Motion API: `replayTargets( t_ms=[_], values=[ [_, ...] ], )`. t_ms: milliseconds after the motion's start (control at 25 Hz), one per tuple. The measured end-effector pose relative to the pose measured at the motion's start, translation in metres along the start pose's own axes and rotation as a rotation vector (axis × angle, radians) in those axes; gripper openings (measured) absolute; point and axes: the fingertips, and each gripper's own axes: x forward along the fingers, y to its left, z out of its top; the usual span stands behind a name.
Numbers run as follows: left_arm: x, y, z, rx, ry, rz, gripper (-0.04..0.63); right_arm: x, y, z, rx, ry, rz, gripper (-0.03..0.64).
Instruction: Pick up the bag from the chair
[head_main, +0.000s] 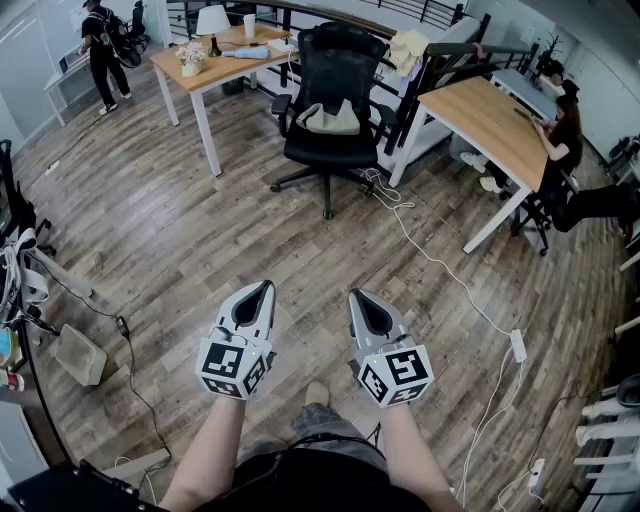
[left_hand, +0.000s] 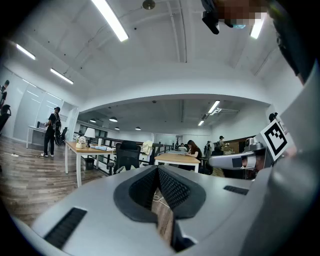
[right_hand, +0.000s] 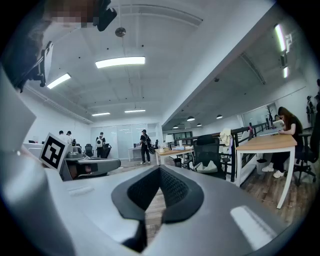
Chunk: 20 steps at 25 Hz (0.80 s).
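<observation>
A beige bag (head_main: 328, 118) lies on the seat of a black office chair (head_main: 335, 60) at the far middle of the room. It stands between two wooden tables. My left gripper (head_main: 267, 285) and right gripper (head_main: 356, 294) are held side by side low over the wood floor, well short of the chair. Both are shut and hold nothing. The left gripper view shows the chair (left_hand: 127, 155) small and distant beyond the closed gripper (left_hand: 157, 169). In the right gripper view the bag (right_hand: 206, 167) rests on the chair (right_hand: 207, 150), right of the closed gripper (right_hand: 160, 169).
A wooden table (head_main: 205, 68) with a lamp and flowers stands left of the chair, another table (head_main: 485, 118) to its right with a seated person (head_main: 563, 140). A white cable (head_main: 440, 265) and power strip (head_main: 518, 345) cross the floor. A person (head_main: 103, 50) stands far left.
</observation>
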Motion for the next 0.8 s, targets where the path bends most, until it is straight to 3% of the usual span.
replayTargets(
  t_ms=[360, 800],
  values=[
    [0.056, -0.003, 0.002, -0.012, -0.014, 0.031, -0.003, 0.029, -0.051, 0.004, -0.007, 0.008, 0.034, 0.006],
    [0.097, 0.002, 0.003, -0.017, -0.008, 0.043, -0.003, 0.057, -0.081, 0.006, 0.028, 0.009, 0.051, 0.006]
  ],
)
